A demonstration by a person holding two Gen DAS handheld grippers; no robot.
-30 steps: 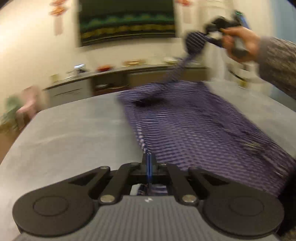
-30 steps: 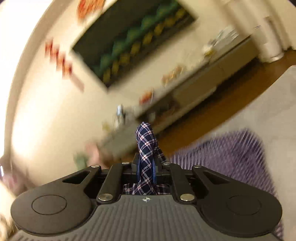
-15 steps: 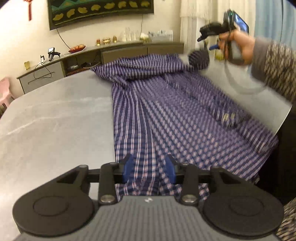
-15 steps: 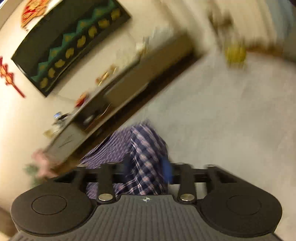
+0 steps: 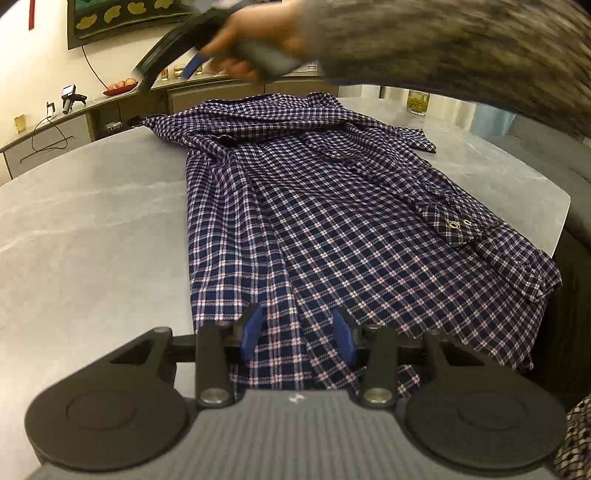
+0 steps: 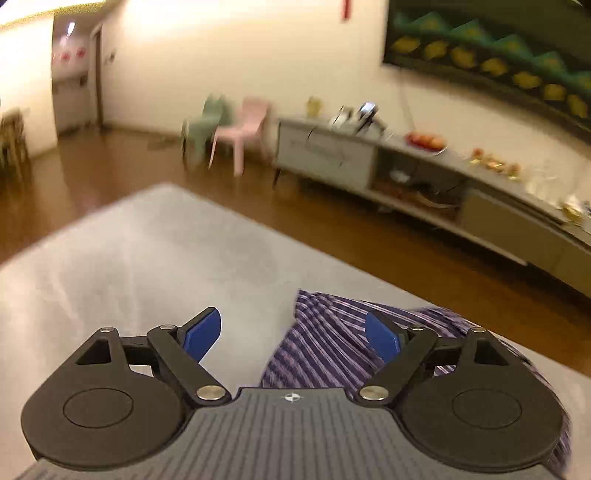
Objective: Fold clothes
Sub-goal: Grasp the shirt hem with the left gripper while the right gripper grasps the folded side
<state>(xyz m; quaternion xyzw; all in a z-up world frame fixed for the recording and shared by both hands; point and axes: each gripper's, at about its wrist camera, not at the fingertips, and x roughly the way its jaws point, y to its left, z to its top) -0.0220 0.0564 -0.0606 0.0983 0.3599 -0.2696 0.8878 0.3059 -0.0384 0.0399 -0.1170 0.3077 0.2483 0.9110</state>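
Observation:
A navy plaid shirt [image 5: 332, 229] lies spread out flat on the grey stone table [image 5: 92, 229], its hem toward me and its collar at the far end. My left gripper [image 5: 297, 330] is open right over the hem, blue pads either side of the cloth, holding nothing. In the right wrist view my right gripper [image 6: 291, 334] is wide open above the table [image 6: 147, 266], with a blurred edge of the shirt [image 6: 325, 343] under its right finger. In the left wrist view a hand [image 5: 258, 33] holding the right gripper sweeps across the top, blurred.
A glass jar [image 5: 418, 101] stands at the table's far right corner. The shirt's right side hangs over the table edge [image 5: 561, 221]. A low sideboard [image 6: 424, 177] with fruit and small items lines the wall. Pink and green chairs [image 6: 236, 125] stand on the wooden floor.
Both grippers held the shirt one second ago and have let go; it now lies flat. The right gripper opened wider and swung leftward across the table.

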